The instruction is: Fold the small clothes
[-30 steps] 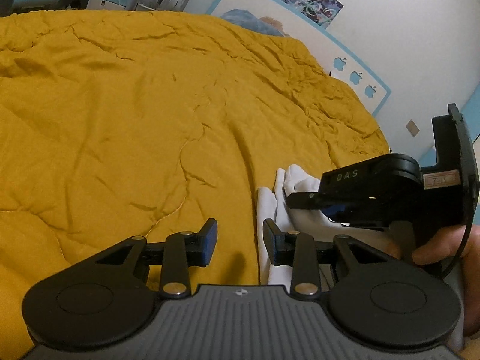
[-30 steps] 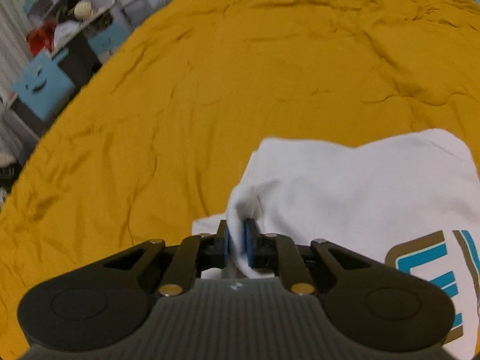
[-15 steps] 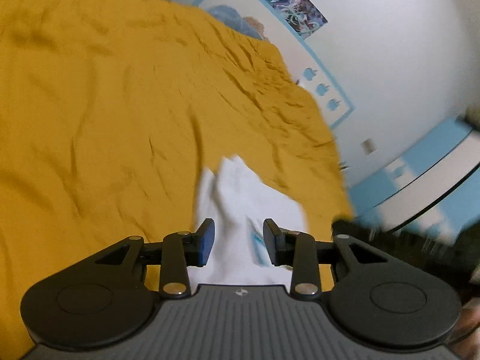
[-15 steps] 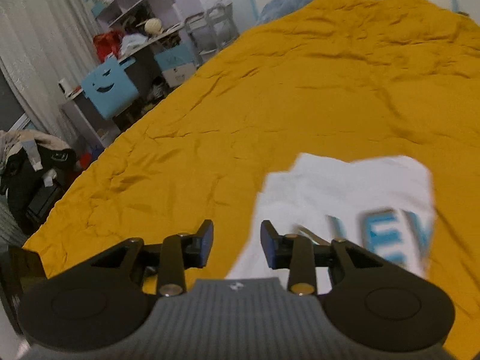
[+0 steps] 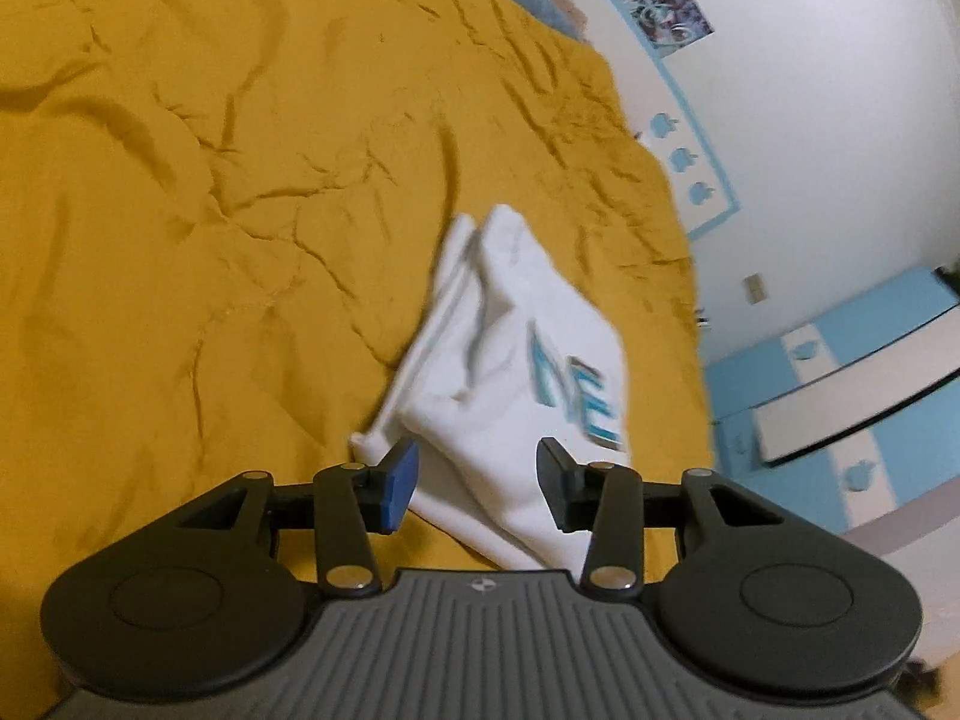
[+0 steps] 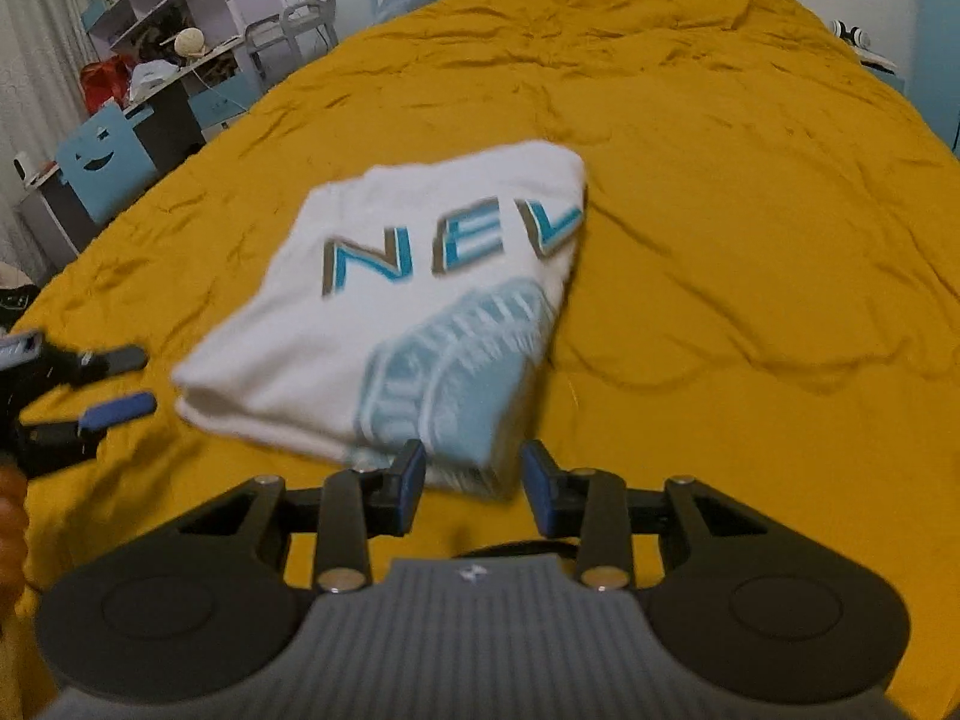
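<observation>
Fingers point(image 6: 407, 483) of both grippers spread, left opening, folded shirt point(image 6: 408, 300) lengthwise toward upper right, printed face up

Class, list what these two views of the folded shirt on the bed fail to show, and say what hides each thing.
- Shirt lettering, right wrist view: only "NEV" shows; the fold hides the rest.
- Same lettering, left wrist view: blurred, unreadable.
- Shirt's near edge, left wrist view: behind the left claw.
- Shelf items, right wrist view: too small.

The yellow bedspread point(image 6: 720, 210) lies bare all round the folded white shirt point(image 6: 408, 300), its only obstacle; off its left edge crowd a desk point(image 6: 114, 150) and shelves point(image 6: 162, 6).
</observation>
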